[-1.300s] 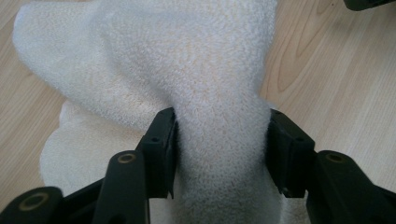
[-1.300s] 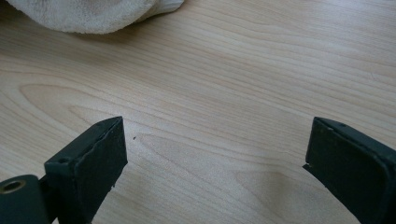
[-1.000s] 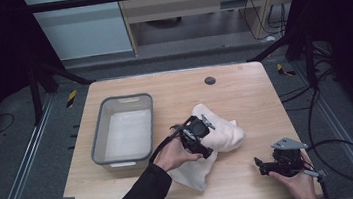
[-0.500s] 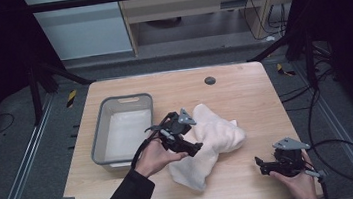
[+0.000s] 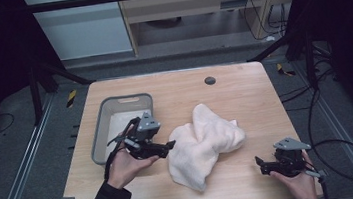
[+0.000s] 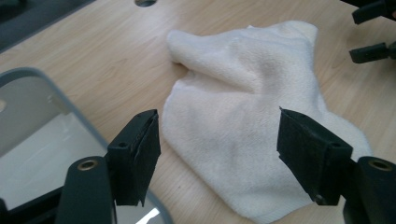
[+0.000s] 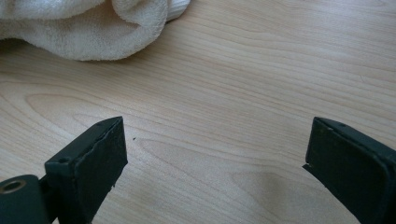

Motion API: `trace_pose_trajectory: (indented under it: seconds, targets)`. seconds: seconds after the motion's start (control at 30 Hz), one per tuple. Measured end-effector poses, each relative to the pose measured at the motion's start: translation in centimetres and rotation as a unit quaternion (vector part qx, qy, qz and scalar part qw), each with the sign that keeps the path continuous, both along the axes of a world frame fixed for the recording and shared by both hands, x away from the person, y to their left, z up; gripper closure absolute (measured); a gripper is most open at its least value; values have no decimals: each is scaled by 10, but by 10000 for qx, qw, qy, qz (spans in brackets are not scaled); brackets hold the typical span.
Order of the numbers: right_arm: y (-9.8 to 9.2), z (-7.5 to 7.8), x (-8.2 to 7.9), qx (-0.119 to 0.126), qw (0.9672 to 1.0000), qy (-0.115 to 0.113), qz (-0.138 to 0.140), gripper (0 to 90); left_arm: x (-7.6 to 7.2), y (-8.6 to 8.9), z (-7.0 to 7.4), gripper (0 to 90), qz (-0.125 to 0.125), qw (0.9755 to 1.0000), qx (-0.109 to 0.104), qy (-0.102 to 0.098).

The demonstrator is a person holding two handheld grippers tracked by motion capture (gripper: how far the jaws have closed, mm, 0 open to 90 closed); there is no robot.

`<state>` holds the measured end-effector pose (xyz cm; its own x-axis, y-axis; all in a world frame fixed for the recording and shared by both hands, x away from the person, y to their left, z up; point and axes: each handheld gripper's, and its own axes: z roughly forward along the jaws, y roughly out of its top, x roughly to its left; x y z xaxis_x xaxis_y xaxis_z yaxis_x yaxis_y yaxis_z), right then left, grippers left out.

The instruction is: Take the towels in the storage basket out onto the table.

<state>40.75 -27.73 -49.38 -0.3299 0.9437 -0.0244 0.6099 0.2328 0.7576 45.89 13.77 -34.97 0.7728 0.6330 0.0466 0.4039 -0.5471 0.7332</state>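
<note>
At the near edge of the pale wooden worktop (image 5: pixel 243 87), two hands come in, each holding one set of black tongs. The right tongs (image 5: pixel 261 164) rest low over the near right corner, close to the worktop's front edge, with bare wood between them and the towel. In the right gripper view their jaws stand spread wide apart with nothing between them, only wood grain, and a folded lip of towel lies farther off at the top left.

The left tongs (image 5: pixel 168 147) sit at the near left, held by the left hand (image 5: pixel 124 165), tips just beside the towel's left edge. In the left gripper view the left tongs (image 6: pixel 217 140) are spread wide, with the towel lying beyond the gap; nothing is pinched.

One crumpled cream-white terry towel (image 5: pixel 204 144) lies in the middle of the worktop, heaped higher toward the far side, its near end reaching toward the front edge. There is open wood on its right, and a broad bare band beyond it.

One grey rectangular plastic bin (image 5: pixel 110 109) stands on the left part of the worktop, just behind the left hand, its long side near the left edge; its rounded rim shows in the left gripper view (image 6: pixel 51 93).

Farther off, one small dark round hole (image 5: pixel 209 80) sits near the far edge, well apart from everything.
</note>
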Motion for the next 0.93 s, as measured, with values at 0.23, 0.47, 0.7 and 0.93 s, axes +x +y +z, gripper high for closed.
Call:
trace_pose_trajectory:
  seconds: [0.23,0.47,0.7,0.93]
  targets:
    - [0,1,-1,21,10000,-16,-34,63,-13,41,-5,318,517,9975,-382,-305]
    - [-1,1,-1,27,10000,-55,-51,74,-22,75,-14,332,1001,9924,-578,-420]
    - [-2,1,-2,29,9999,-113,-68,98,-32,111,-30,378,1509,9831,-877,-546]
    - [-3,1,-2,34,9999,-121,-81,106,-37,135,-43,423,1903,9749,-1000,-578]
